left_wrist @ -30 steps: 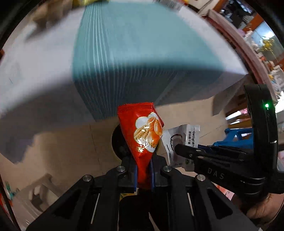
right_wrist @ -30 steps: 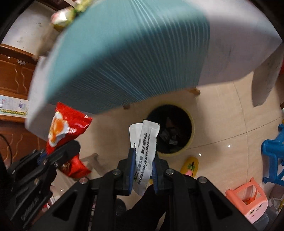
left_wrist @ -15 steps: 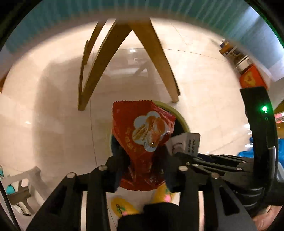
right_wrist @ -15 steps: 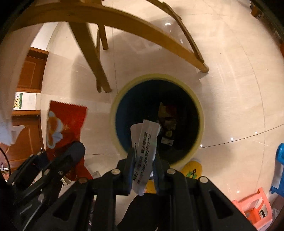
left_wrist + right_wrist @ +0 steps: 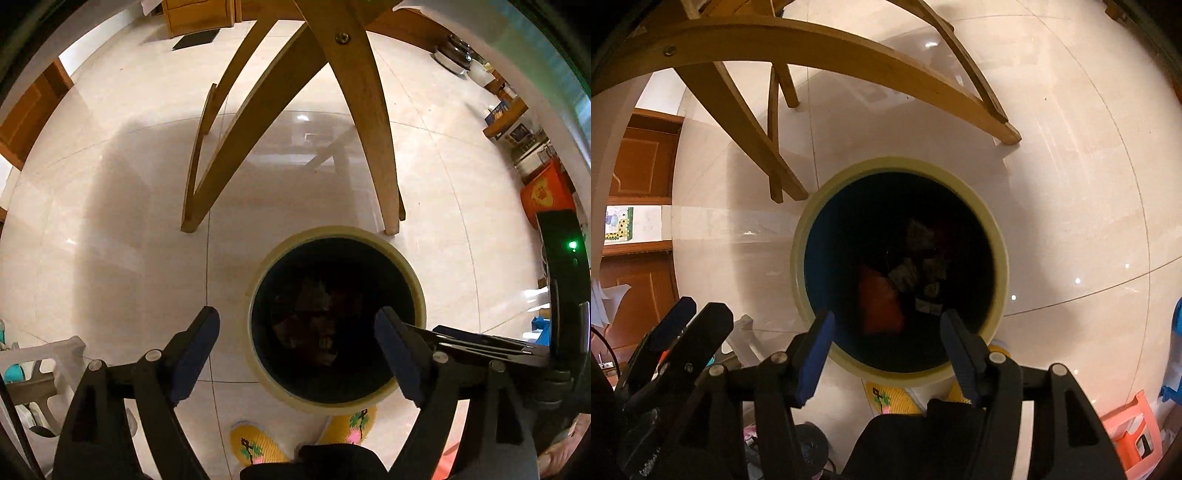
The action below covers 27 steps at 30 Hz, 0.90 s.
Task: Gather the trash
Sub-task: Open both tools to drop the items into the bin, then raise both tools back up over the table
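Note:
A round trash bin with a pale yellow rim [image 5: 413,273] [image 5: 798,266] stands on the tiled floor below both grippers. Its dark inside holds wrappers; the red snack bag [image 5: 881,306] lies in it, blurred. My left gripper [image 5: 297,350] is open and empty above the bin's mouth. My right gripper [image 5: 886,339] is open and empty over the bin's near rim. The right gripper's fingers [image 5: 480,343] show at the right of the left wrist view. The left gripper's fingers [image 5: 676,332] show at the lower left of the right wrist view.
Curved wooden table legs [image 5: 354,110] [image 5: 820,59] stand just behind the bin. Yellow slippers [image 5: 255,446] [image 5: 886,398] are on the floor at the bin's near side. A pink stool [image 5: 1134,428] is at the lower right, a white stool [image 5: 44,369] at the lower left.
Both grippers have opened over the bin. The red snack bag and the white sachet have left the jaws and dropped into the bin.

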Each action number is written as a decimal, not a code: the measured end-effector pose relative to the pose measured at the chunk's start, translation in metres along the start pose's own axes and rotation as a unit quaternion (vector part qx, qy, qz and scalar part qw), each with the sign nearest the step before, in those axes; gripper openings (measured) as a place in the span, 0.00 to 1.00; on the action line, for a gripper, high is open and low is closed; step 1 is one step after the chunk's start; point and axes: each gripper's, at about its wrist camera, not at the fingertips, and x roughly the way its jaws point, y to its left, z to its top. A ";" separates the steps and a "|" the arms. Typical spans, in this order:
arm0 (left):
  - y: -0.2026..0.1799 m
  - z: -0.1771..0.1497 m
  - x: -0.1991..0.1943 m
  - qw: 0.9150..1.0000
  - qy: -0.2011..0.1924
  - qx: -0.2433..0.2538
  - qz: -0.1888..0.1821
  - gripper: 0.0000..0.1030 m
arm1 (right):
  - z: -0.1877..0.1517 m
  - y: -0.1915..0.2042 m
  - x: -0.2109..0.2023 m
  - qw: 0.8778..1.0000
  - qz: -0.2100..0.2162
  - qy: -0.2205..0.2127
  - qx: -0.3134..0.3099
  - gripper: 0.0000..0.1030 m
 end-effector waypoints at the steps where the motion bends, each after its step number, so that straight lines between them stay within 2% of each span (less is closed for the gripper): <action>1: -0.001 0.000 0.000 1.000 0.001 -0.001 0.000 0.82 | -0.001 0.001 -0.002 1.000 0.000 -0.002 -0.001 0.58; 9: -0.002 -0.011 -0.027 1.000 0.013 0.001 -0.002 0.83 | -0.003 0.004 -0.018 0.999 -0.016 -0.022 -0.022 0.58; 14: -0.002 -0.012 -0.061 1.000 0.014 0.006 -0.005 0.83 | -0.010 0.009 -0.045 1.000 -0.004 -0.028 -0.011 0.58; 17: -0.002 -0.010 -0.096 1.000 0.014 0.010 -0.007 0.83 | -0.018 0.019 -0.074 0.999 0.003 -0.033 -0.008 0.58; 22: -0.001 0.000 -0.174 1.000 0.002 0.030 -0.008 0.83 | -0.035 0.039 -0.129 0.999 0.013 -0.034 -0.015 0.58; 27: 0.004 0.015 -0.257 0.999 -0.019 0.043 -0.007 0.83 | -0.049 0.070 -0.199 0.997 0.018 -0.043 -0.061 0.58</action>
